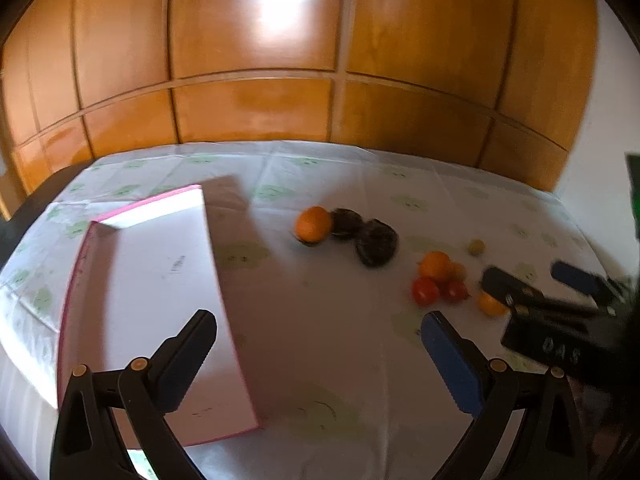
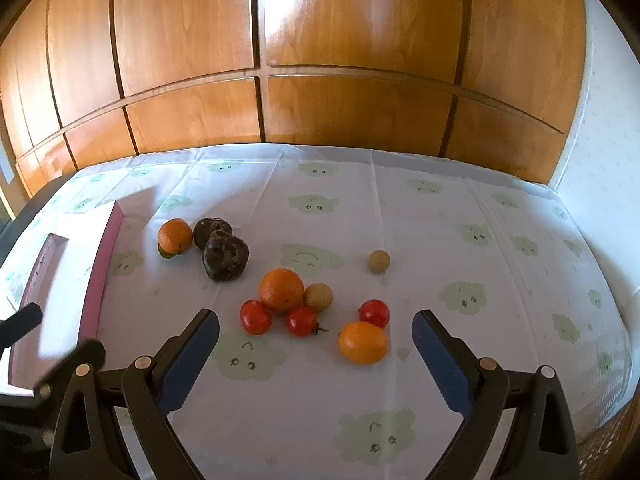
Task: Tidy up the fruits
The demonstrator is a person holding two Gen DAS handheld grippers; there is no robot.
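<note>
Fruits lie loose on the tablecloth: an orange (image 2: pixel 281 290) with three red tomatoes (image 2: pixel 255 317) around it, a yellow-orange fruit (image 2: pixel 363 342), two tan longans (image 2: pixel 379 261), a farther orange (image 2: pixel 175 235) and two dark fruits (image 2: pixel 225 255). A pink-rimmed white box (image 1: pixel 152 280) lies at the left. My left gripper (image 1: pixel 320 344) is open and empty over the box's right edge. My right gripper (image 2: pixel 316 344) is open and empty, just in front of the tomatoes; it also shows in the left wrist view (image 1: pixel 536 280).
The table (image 2: pixel 440 220) has a white cloth with green cloud faces. A wooden panelled wall (image 2: pixel 320 80) stands right behind it. A white wall is at the right. The left gripper's fingers (image 2: pixel 24 320) show at the left edge of the right wrist view.
</note>
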